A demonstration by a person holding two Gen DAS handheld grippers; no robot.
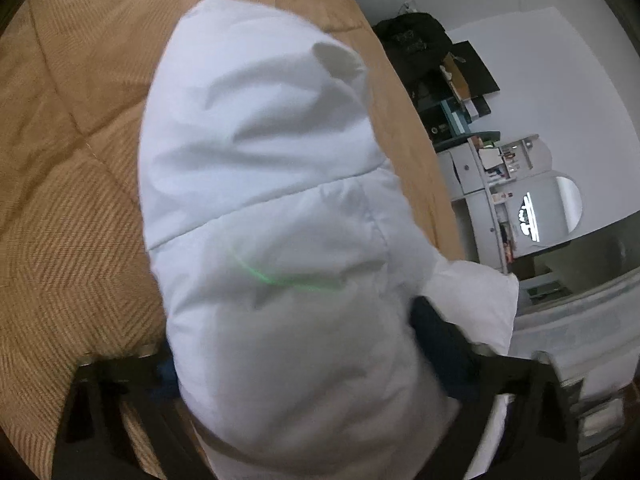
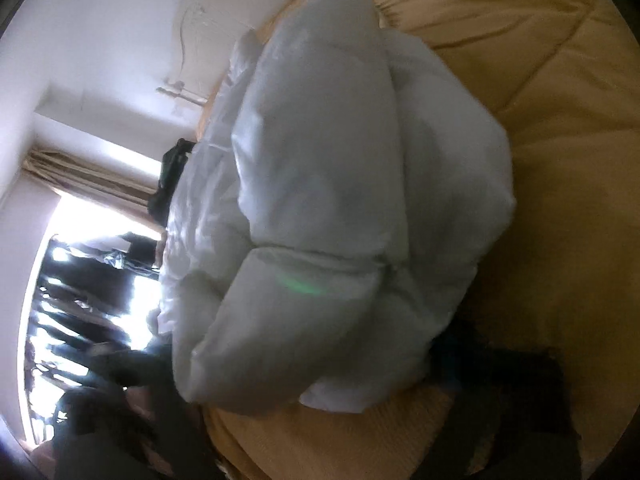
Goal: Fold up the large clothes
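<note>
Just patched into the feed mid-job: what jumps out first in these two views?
A puffy white quilted jacket fills the middle of both views, bundled on a tan bedspread. A faint green streak of light crosses its lower panel. In the left view, a cluttered white dresser with an arched mirror stands at the right, beyond the bed.

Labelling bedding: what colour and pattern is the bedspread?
Tan bedspread with herringbone weave, clearest in the left wrist view.
</note>
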